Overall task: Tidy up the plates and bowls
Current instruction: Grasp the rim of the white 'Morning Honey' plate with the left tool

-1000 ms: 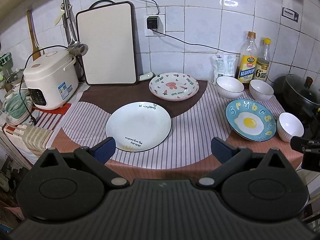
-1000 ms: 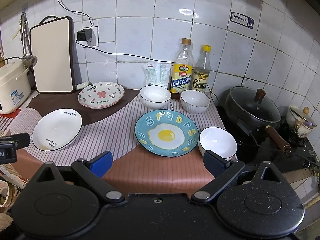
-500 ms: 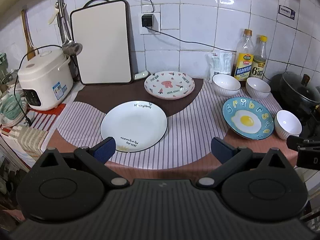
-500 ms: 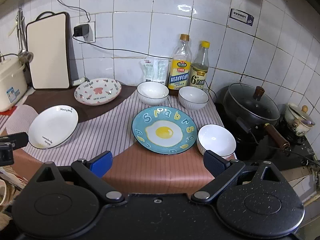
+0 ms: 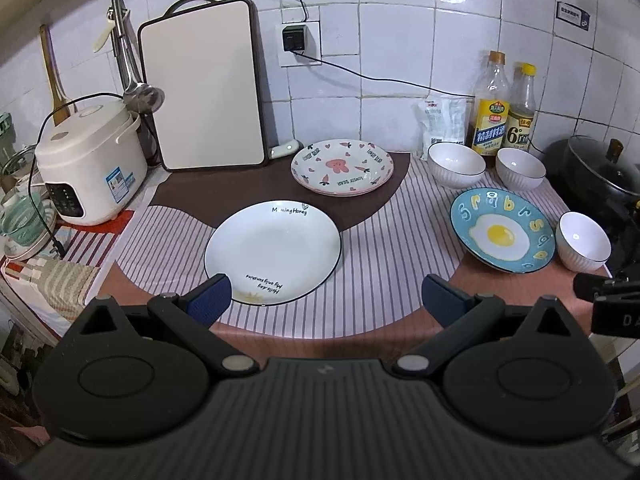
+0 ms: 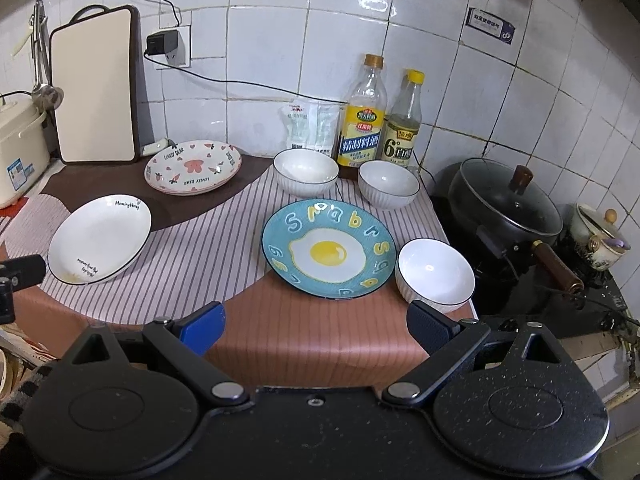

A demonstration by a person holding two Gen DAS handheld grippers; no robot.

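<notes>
A white plate [image 5: 276,250] [image 6: 100,238] lies on the striped mat. A pink rabbit plate [image 5: 342,166] [image 6: 192,166] lies behind it. A blue egg plate [image 5: 502,234] [image 6: 328,248] lies to the right. Two white bowls [image 5: 456,164] [image 5: 520,168] stand at the back and a third [image 5: 584,240] [image 6: 436,270] at the right edge. My left gripper [image 5: 326,300] is open and empty, just before the white plate. My right gripper [image 6: 314,326] is open and empty, before the egg plate.
A rice cooker [image 5: 90,160] and cutting board [image 5: 204,84] stand at the back left. Two bottles [image 6: 362,116] [image 6: 404,124] stand by the wall. A black lidded pan [image 6: 504,204] sits on the stove at right. The counter's front edge [image 6: 312,354] is close below.
Both grippers have drifted slightly; the scene has shifted a little in each view. No dish has moved, and both grippers stay open.
</notes>
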